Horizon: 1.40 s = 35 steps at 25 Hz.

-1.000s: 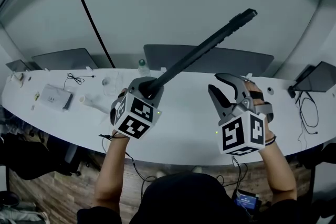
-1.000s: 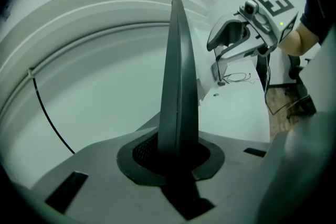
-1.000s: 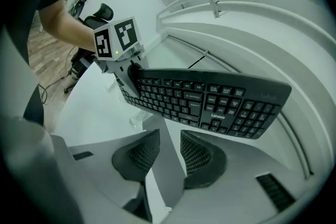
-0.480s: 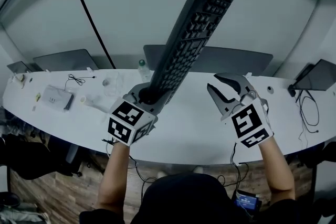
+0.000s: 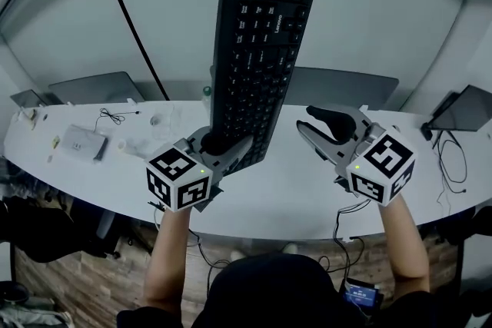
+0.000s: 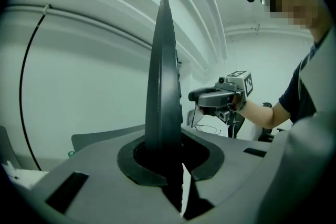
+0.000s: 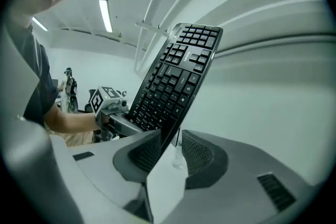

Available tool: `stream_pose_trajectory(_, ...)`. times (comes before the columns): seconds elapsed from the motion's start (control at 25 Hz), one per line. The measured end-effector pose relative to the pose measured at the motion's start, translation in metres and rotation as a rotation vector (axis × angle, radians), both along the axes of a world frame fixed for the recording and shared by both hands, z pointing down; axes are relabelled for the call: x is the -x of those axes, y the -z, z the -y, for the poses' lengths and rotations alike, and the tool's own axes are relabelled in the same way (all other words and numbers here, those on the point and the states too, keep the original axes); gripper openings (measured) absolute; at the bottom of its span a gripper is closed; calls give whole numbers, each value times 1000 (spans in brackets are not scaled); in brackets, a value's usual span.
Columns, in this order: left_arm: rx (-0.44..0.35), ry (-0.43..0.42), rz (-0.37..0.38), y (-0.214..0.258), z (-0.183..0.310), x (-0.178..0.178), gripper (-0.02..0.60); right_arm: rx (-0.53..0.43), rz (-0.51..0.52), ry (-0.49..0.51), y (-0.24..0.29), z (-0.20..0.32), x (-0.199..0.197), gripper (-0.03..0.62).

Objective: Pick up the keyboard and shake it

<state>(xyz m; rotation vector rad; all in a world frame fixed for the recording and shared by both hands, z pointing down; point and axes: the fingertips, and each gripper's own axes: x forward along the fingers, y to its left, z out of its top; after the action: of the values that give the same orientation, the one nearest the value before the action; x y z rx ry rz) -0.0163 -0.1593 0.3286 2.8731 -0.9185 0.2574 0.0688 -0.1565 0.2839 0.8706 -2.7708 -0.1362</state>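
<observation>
A black keyboard (image 5: 261, 50) stands nearly upright in the air above the white desk (image 5: 292, 188), its keys facing the head view. My left gripper (image 5: 223, 144) is shut on its lower end. In the left gripper view the keyboard (image 6: 164, 86) is edge-on and rises from between the jaws of my left gripper (image 6: 165, 157). To the right, apart from the keyboard, my right gripper (image 5: 323, 128) has just been closing its jaws, which still stand open with nothing between them. In the right gripper view the keyboard (image 7: 173, 81) appears beyond the gap of my right gripper (image 7: 168, 149).
On the desk's left lie a white box (image 5: 81, 140), a thin cable and a small bottle (image 5: 206, 94). Grey panels (image 5: 84, 87) lean along the back edge. A dark device (image 5: 461, 115) and cables (image 5: 450, 157) sit at the right end. A black cable (image 5: 127, 19) runs down the wall.
The keyboard swung from slanting right and edge-on to nearly upright with its keys showing. The left gripper rolled and shifted left. The right gripper rolled, moved right a little, and its jaws narrowed.
</observation>
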Motion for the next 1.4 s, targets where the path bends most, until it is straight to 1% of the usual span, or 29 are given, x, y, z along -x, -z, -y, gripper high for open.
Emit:
stream_pose_trajectory(0.12, -1, -30, -20, 2, -9, -6, 83, 40, 69, 36, 1, -6, -4, 114)
stream_pose_trajectory(0.4, 12, -132, -87, 3, -12, -15, 83, 149, 276, 150, 14, 1, 3, 156)
stream_pose_trajectory(0.48, 17, -174, -105, 5, -15, -18, 83, 165, 314, 179, 18, 2, 6, 171)
stream_pose_trajectory(0.64, 33, -235, -144, 12, -23, -23, 83, 173, 327, 204, 22, 6, 10, 181)
stream_pose_trajectory(0.72, 40, -263, -154, 14, -26, -24, 83, 183, 341, 235, 24, 5, 14, 184)
stream_pose_trajectory(0.88, 62, -316, -157, 13, -29, -23, 84, 207, 390, 316, 32, 2, 28, 186)
stream_pose_trajectory(1.0, 84, -358, -156, 9, -26, -19, 84, 221, 403, 364, 33, 7, 45, 186)
stream_pose_trajectory(1.2, 107, -410, -147, 11, -30, -9, 84, 260, 421, 419, 42, 6, 73, 186)
stream_pose_trajectory(1.4, 118, -451, -160, 13, -33, -7, 84, 290, 436, 464, 45, 5, 87, 186)
